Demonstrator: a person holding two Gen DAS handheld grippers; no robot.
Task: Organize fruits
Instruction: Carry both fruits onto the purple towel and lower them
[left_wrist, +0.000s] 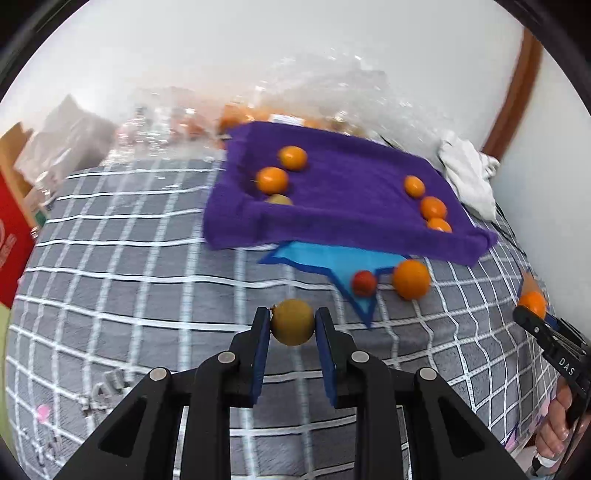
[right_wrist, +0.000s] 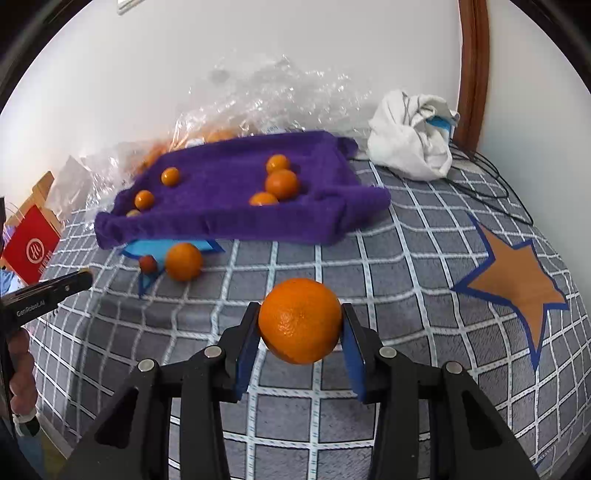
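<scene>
**Where things lie on the bed**

I see the tray (right_wrist: 236, 221) mid-frame on the blanket (right_wrist: 406, 277), fruits in its left and right ends. Behind it lies the plastic bag (right_wrist: 258, 96); at upper right, the cloth bundle (right_wrist: 410, 144). Two fruits (right_wrist: 183, 261) rest before the tray's lower-left edge.

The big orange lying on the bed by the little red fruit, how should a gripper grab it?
Grip the orange across its widest middle, coming from above and the near side. It is round, so any lower or higher pinch could slip. The red fruit touches its left and the purple tray sits behind.
</scene>
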